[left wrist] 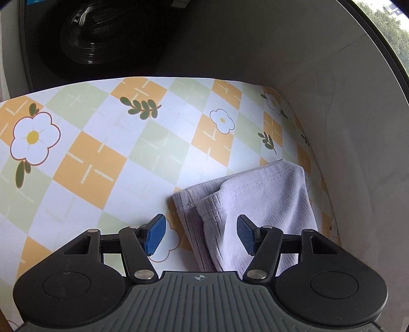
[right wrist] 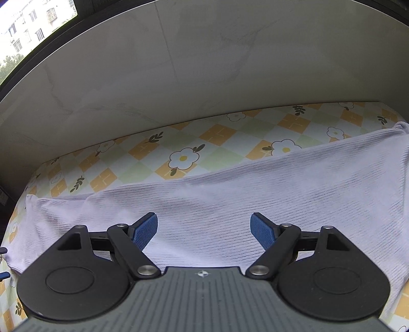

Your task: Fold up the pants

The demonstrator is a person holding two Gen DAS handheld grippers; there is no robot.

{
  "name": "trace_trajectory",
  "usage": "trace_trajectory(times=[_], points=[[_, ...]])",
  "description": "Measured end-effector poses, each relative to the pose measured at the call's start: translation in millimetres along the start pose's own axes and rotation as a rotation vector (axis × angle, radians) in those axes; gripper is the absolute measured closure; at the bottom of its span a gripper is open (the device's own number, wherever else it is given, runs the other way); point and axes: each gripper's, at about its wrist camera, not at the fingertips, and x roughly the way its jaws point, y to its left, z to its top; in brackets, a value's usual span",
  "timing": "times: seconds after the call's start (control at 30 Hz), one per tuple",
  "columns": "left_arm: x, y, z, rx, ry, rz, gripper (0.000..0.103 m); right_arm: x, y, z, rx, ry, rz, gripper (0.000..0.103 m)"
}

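The pants (right wrist: 230,199) are pale lilac ribbed fabric, lying flat across the flowered tablecloth (right wrist: 184,153) in the right wrist view. Their hemmed leg ends (left wrist: 255,201) show in the left wrist view, one layer over the other, at the table's right side. My left gripper (left wrist: 202,233) is open, its blue pads on either side of the leg ends' left corner, just above the cloth. My right gripper (right wrist: 204,233) is open and empty over the middle of the pants.
A grey wall (right wrist: 204,63) runs along the table's far edge. A dark appliance with a round glass door (left wrist: 97,38) stands beyond the table in the left view. A window (right wrist: 30,23) is at upper left.
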Motion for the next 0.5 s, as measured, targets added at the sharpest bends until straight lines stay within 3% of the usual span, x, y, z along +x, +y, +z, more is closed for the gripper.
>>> trace_trajectory(times=[0.5], points=[[13, -21, -18, 0.104, -0.073, 0.001, 0.036, -5, -29, -12, 0.069, 0.018, -0.034, 0.021]])
